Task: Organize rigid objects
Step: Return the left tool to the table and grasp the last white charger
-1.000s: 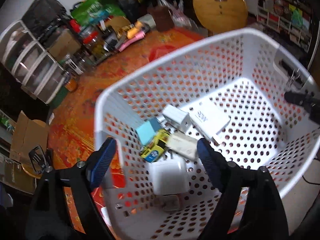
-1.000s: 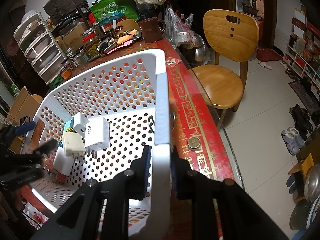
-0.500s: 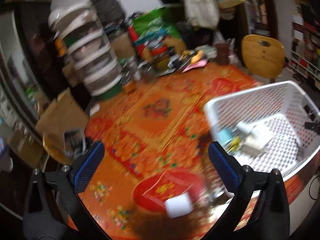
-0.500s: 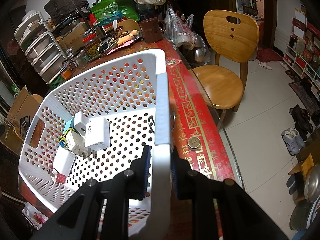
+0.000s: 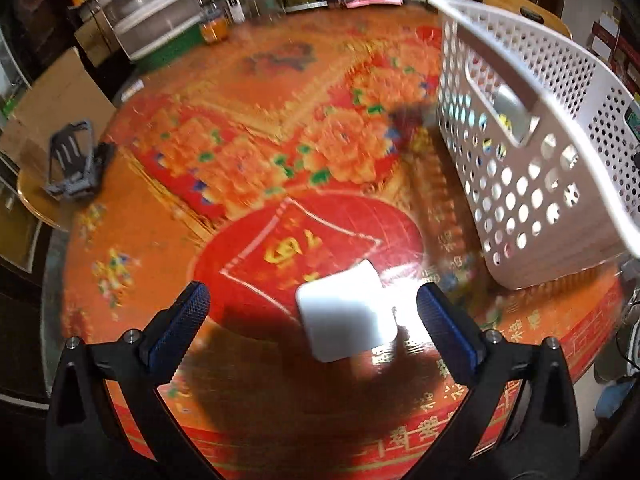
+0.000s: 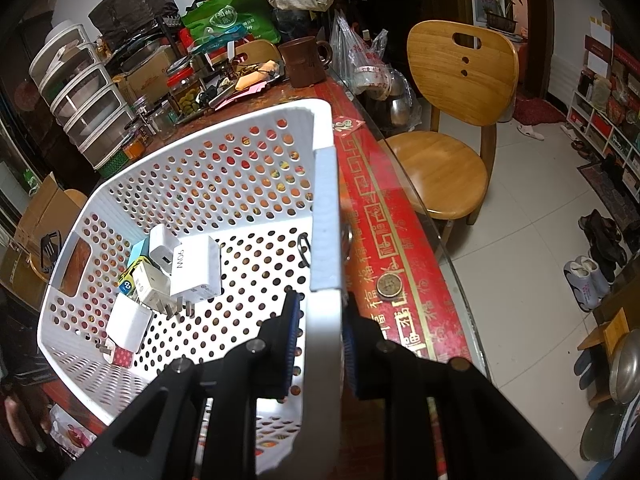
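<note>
Between the spread fingers of the left gripper [image 5: 313,322], a white block [image 5: 347,316], probably a charger, lies flat on the red patterned tablecloth [image 5: 248,168], apart from both pads; the view is blurred, so its finer details cannot be read. The jaws stand wide apart and hold nothing, and the block sits nearer the right-hand pad, which suggests a pickup is being lined up rather than made. Just beyond it to the right stands the white perforated basket [image 6: 200,184], the evident destination. Inside, against the far-left corner, several chargers [image 6: 168,268] of the same kind lie heaped and touching, one marked with handwriting, one with prongs showing. The right gripper [image 6: 318,334] is clamped on the basket's near wall, one finger inside and one outside, judged to steady it on the glass-topped table while items are dropped in. A coin [image 6: 389,284] lies on the cloth just outside that wall. Stacked drawers [image 6: 80,96], jars and a wooden chair [image 6: 452,120] surround the work area, well clear.
</note>
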`<state>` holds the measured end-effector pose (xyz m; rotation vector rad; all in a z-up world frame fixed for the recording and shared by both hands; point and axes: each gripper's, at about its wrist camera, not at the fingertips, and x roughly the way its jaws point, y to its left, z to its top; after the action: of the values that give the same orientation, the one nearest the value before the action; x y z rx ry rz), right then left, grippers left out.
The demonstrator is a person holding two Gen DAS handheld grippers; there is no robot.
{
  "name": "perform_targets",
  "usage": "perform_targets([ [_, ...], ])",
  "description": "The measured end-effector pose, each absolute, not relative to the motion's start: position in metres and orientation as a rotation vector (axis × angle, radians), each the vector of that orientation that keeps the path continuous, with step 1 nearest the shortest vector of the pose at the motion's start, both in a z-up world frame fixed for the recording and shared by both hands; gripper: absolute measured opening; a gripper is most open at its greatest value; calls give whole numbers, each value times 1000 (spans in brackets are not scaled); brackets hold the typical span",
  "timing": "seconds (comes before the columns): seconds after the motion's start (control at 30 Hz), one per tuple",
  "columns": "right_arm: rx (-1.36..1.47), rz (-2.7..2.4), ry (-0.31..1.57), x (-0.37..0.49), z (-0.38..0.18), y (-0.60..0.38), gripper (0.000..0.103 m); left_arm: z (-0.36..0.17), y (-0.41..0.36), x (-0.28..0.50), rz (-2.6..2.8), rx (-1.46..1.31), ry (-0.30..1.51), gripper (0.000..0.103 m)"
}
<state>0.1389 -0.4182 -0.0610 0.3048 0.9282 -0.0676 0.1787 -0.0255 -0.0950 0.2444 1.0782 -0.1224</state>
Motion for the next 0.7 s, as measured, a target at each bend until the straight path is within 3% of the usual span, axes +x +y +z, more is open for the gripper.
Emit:
perform_targets([
  [0.33,305,-68,929,139,-61,-418,20,-121,-22,188,-115,182,1128,84],
  [0.4,305,-68,928,139,-61,-418,20,-121,-21,187,-129,157,1127,77],
  [0.47,305,-68,928,139,-61,-418,20,-118,-18,186,-147,128,1128,50],
  [0.5,305,-68,928,139,-61,-418,20,-117,-18,185,-160,114,1130,47],
  [0.7,305,-68,928,139,-61,-418,20,-114,-13,182,-137,108,1116,46],
])
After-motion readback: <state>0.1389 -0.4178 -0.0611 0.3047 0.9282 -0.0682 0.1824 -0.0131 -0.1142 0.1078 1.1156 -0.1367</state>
